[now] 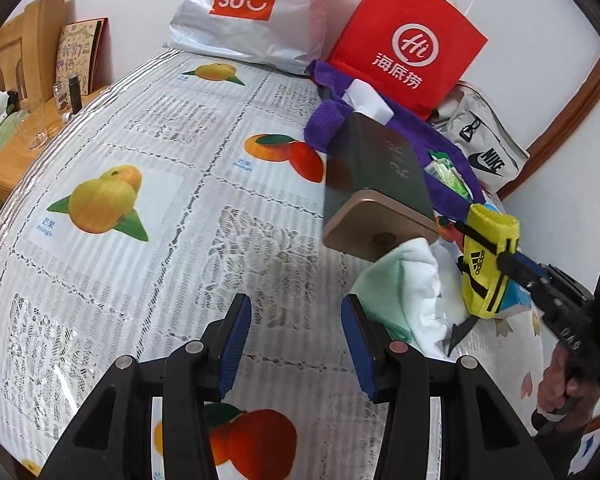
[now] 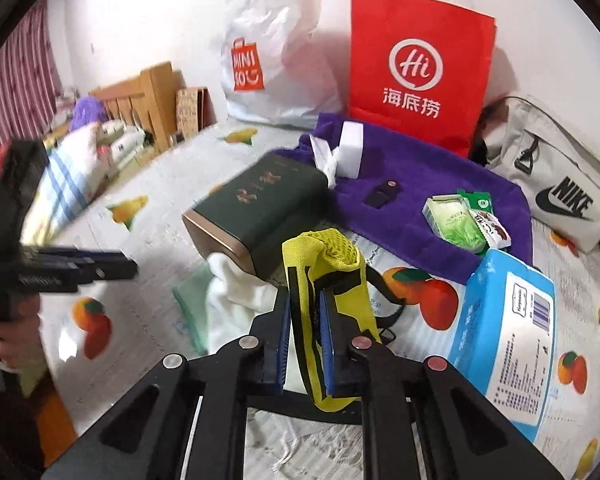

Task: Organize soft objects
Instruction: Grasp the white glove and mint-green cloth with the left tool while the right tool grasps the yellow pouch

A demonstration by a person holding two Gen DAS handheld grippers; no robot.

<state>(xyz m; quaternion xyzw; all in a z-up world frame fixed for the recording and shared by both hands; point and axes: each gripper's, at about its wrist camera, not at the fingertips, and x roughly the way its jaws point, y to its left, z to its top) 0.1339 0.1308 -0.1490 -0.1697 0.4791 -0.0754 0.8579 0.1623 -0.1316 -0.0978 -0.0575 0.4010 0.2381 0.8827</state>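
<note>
- Yellow mesh pouch [image 2: 324,280] with black straps is clamped between the pads of the right hand-held gripper [image 2: 305,344], lifted clear of the surface [image 1: 140,280]; seen from the left wrist, it hangs at the far right, just above a blue tissue pack [image 2: 508,340].
- Its long axis runs roughly along the gripper's fingers, top end pointing away toward the dark green box [image 2: 260,208].
- Left hand-held gripper [image 1: 296,344] is released, jaws spread wide with nothing between them, over bare tablecloth.
- White and mint cloth [image 1: 404,292] lies just ahead and to the right of the left gripper, tucked under the box's gold end; the left hand is the nearer one to it.
- Purple towel [image 2: 420,172] lies farther back, before the red bag [image 2: 420,60].
</note>
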